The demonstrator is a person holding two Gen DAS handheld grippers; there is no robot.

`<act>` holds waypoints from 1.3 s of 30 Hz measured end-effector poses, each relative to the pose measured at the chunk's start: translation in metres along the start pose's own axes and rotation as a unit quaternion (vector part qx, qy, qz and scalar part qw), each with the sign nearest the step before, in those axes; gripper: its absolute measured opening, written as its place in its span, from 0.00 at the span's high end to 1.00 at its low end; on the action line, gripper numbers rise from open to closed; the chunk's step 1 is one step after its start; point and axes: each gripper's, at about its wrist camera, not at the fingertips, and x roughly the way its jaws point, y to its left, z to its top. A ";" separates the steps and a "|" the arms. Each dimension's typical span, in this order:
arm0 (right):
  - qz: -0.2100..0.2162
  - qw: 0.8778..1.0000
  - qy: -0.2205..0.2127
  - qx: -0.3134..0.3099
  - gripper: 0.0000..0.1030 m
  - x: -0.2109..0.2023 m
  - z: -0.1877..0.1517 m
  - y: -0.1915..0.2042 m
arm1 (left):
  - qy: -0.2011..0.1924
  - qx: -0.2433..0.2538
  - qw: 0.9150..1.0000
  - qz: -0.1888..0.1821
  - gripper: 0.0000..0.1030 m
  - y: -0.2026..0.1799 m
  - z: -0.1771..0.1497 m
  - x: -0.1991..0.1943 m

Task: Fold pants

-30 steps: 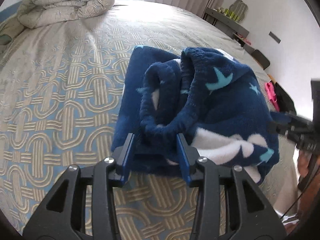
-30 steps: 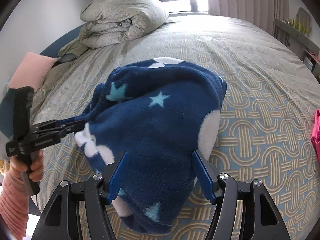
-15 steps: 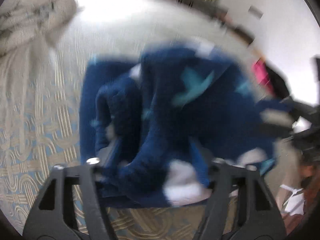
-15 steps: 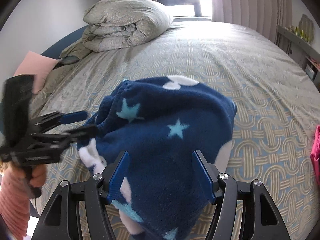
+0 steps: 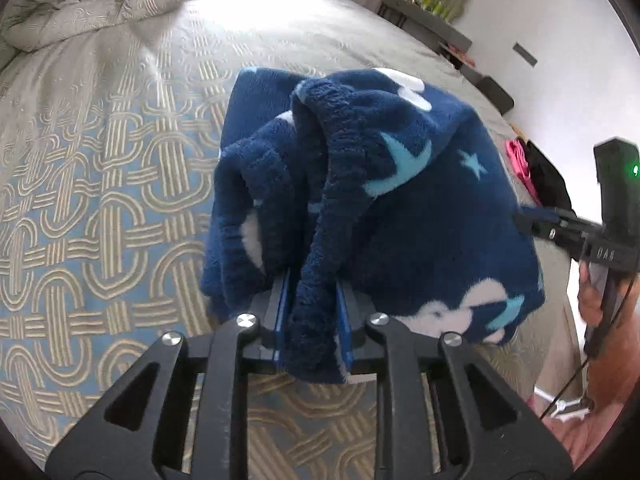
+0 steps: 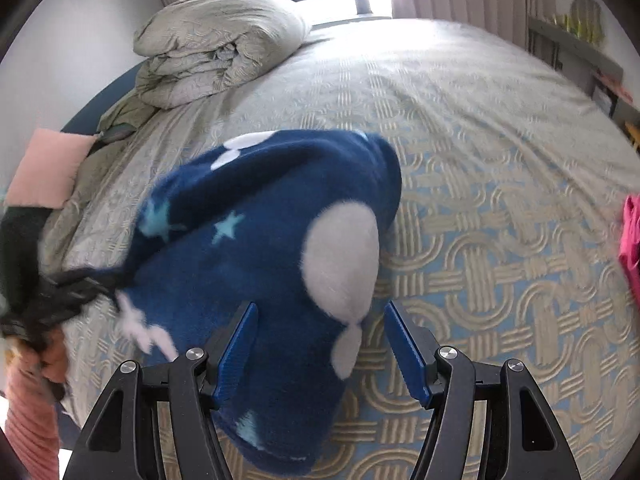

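Observation:
The navy fleece pants (image 5: 420, 208) with light stars and white patches sit bunched on the patterned bedspread (image 5: 100, 200). My left gripper (image 5: 314, 292) is closing, and its blue pads pinch a thick ribbed fold of the pants' edge. In the right wrist view the pants (image 6: 260, 248) hang between the fingers of my right gripper (image 6: 320, 320). The cloth lies against the left pad, with a gap before the right pad. The right gripper (image 5: 536, 220) also shows at the pants' far side, and the left gripper (image 6: 92, 284) appears blurred at the left.
A folded grey duvet (image 6: 220, 48) lies at the head of the bed beside a pink pillow (image 6: 52, 164). Pink cloth (image 5: 520, 164) and a black item (image 5: 548, 176) sit by the bed's right edge. A shelf (image 5: 428, 20) runs along the far wall.
My left jaws widened with a fast, blurred move, then narrowed onto a thinner fold of the pants. In the right view the pants swung left, leaving a gap at the right pad.

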 end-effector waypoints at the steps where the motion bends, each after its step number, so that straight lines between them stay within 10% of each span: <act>1: -0.001 1.000 0.004 0.008 0.35 0.001 -0.002 -0.001 | -0.008 0.000 1.000 0.002 0.72 -0.003 0.003 -0.003; 11: 0.040 0.997 0.045 0.047 0.28 0.002 -0.029 -0.013 | -0.059 0.010 0.997 0.053 0.23 -0.018 0.047 -0.018; 16: 0.080 0.984 0.144 0.065 0.29 0.034 -0.074 -0.003 | 0.000 -0.009 0.988 0.152 0.21 0.000 0.066 0.045; 26: 0.024 0.992 0.030 -0.124 0.32 -0.035 -0.076 0.036 | -0.034 -0.001 0.983 0.183 0.21 -0.001 0.075 0.016; 35: 0.101 0.988 0.021 0.117 0.28 -0.014 -0.037 -0.045 | -0.010 -0.013 0.981 0.192 0.11 0.010 0.073 0.040; 39: 0.090 0.989 0.061 0.095 0.28 0.008 -0.053 -0.035 | 0.000 -0.044 0.986 0.160 0.11 0.021 0.071 0.038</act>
